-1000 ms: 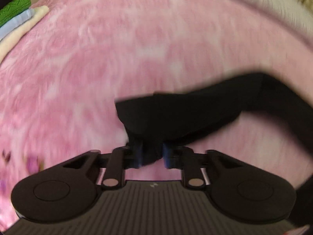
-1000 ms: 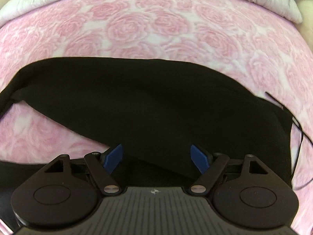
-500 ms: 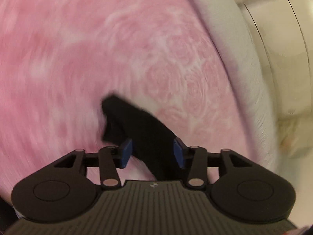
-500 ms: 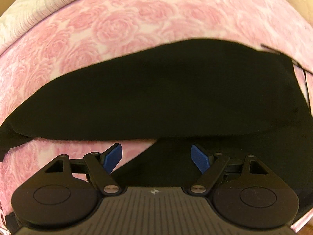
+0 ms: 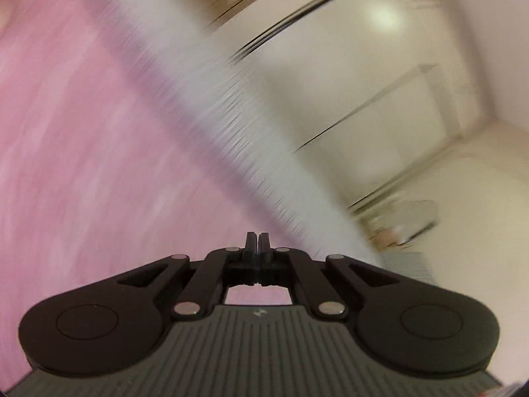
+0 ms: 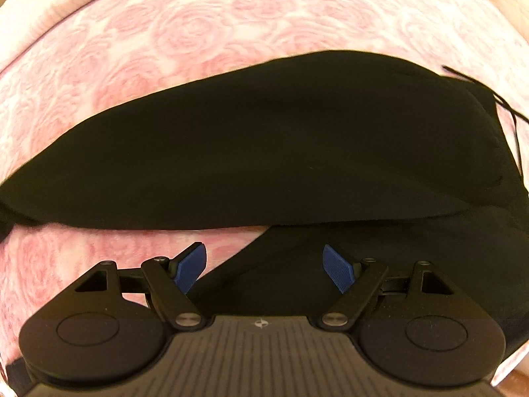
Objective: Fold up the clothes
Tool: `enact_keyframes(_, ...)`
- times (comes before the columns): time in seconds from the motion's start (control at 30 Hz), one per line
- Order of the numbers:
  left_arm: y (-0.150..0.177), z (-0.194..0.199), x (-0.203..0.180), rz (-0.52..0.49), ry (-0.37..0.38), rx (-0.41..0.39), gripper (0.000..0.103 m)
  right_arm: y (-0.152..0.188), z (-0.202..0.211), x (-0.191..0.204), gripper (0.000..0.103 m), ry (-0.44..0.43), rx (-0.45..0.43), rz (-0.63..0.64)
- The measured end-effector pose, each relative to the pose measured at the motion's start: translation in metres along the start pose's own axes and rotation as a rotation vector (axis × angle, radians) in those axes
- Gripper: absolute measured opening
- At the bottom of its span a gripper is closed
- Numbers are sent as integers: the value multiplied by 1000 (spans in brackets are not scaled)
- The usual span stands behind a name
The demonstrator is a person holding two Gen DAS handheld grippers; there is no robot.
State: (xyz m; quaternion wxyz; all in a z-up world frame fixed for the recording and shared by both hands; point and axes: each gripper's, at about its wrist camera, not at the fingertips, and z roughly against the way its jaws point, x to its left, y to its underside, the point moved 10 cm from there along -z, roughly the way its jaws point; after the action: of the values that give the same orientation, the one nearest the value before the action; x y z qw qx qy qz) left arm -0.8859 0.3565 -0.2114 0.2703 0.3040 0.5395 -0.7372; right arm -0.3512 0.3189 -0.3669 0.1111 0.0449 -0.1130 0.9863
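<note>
1. Pink rose-print bedspread [image 6: 205,33] fills the right wrist view; pale quilted border along its far left edge.
2. Left wrist view is heavily motion-blurred: pink bedspread [image 5: 82,139] on the left, a white ribbed band [image 5: 211,106] running diagonally from far left to near right, cream panelled wall or cabinet fronts [image 5: 380,99] to the right. Small objects low on the right are too smeared to identify.
3. Black garment [image 6: 264,145] lies flat on the bedspread, seen in the right wrist view only. Long axis runs left-right across the frame and spans nearly its full width.
4. Its left end tapers and runs off the left edge; the right end is the wider one, with thin black drawstrings [image 6: 509,112] trailing off its far right corner.
5. It shows as two layers: an upper folded panel with a smooth curved far edge and a nearly straight near edge, and a second layer coming out from under it on the near right, slanting toward the gripper.
6. Fabric is plain matte black with few creases. No label, logo or print readable on it.
7. Right gripper [image 6: 264,266]: blue pads spread wide, nothing pinched; it hangs over the near layer, left pad above pink bedspread, right pad above black cloth.
8. Left gripper [image 5: 257,241]: fingers pressed fully together, just snapped closed, nothing between them. No garment in that view.
9. Only marking visible: a small white emblem on each gripper body, not legible as text.
</note>
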Motion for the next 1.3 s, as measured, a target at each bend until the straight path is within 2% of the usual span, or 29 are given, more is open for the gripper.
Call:
enact_keyframes(0.03, -16, 6, -5, -66, 8, -33, 0, 0, 0, -1, 80, -7, 3, -18)
enact_keyframes(0.07, -24, 8, -1, -111, -6, -33, 0, 2, 0, -2, 80, -18, 7, -33)
enact_keyframes(0.1, -24, 8, 11, -111, -32, 2, 0, 3, 0, -2, 80, -27, 12, -44)
enact_keyframes(0.17, -4, 13, 48, 45, -114, 78, 0, 8, -1, -3, 80, -32, 22, -55)
enact_keyframes(0.27, 54, 32, 86, 292, -231, 188, 3, 17, -3, -6, 81, -33, 38, -60)
enact_keyframes(0.37, 110, 49, 102, 469, -304, 233, 22, 25, -7, -11, 81, -18, 58, -76)
enact_keyframes(0.4, 125, 50, 109, 506, -342, 240, 26, 26, -8, -12, 81, -14, 61, -79)
enact_keyframes(0.5, 153, 50, 131, 587, -418, 233, 25, 25, -8, -12, 81, -13, 64, -78)
enact_keyframes(0.6, 158, 33, 145, 634, -431, 213, 26, 21, -6, -8, 82, -14, 51, -55)
enact_keyframes(0.7, 160, 17, 152, 632, -428, 221, 23, 20, -7, -7, 82, -15, 49, -49)
enact_keyframes(0.73, 161, 12, 154, 628, -425, 230, 12, 21, -8, -7, 82, -15, 51, -52)
enact_keyframes(0.77, 162, 8, 156, 621, -426, 245, 7, 22, -8, -7, 82, -15, 53, -55)
enact_keyframes(0.87, 160, -5, 154, 606, -426, 284, 4, 25, -10, -7, 82, -16, 62, -62)
enact_keyframes(0.93, 151, -12, 146, 531, -415, 300, 1, 25, -9, -7, 82, -19, 61, -68)
enact_keyframes(1.03, 124, -18, 110, 406, -316, 293, 1, 24, -8, -7, 82, -18, 56, -74)
enact_keyframes(1.1, 97, -22, 71, 321, -194, 264, 1, 22, -7, -9, 82, -15, 51, -78)
enact_keyframes(1.2, 52, -17, 5, 119, -5, 174, 1, 21, -5, -10, 82, -10, 46, -83)
enact_keyframes(1.23, 45, -15, -5, 57, 7, 159, 1, 21, -5, -10, 82, -10, 46, -82)
enact_keyframes(1.3, 42, -14, -2, -13, -21, 159, 1, 21, -6, -9, 82, -13, 47, -81)
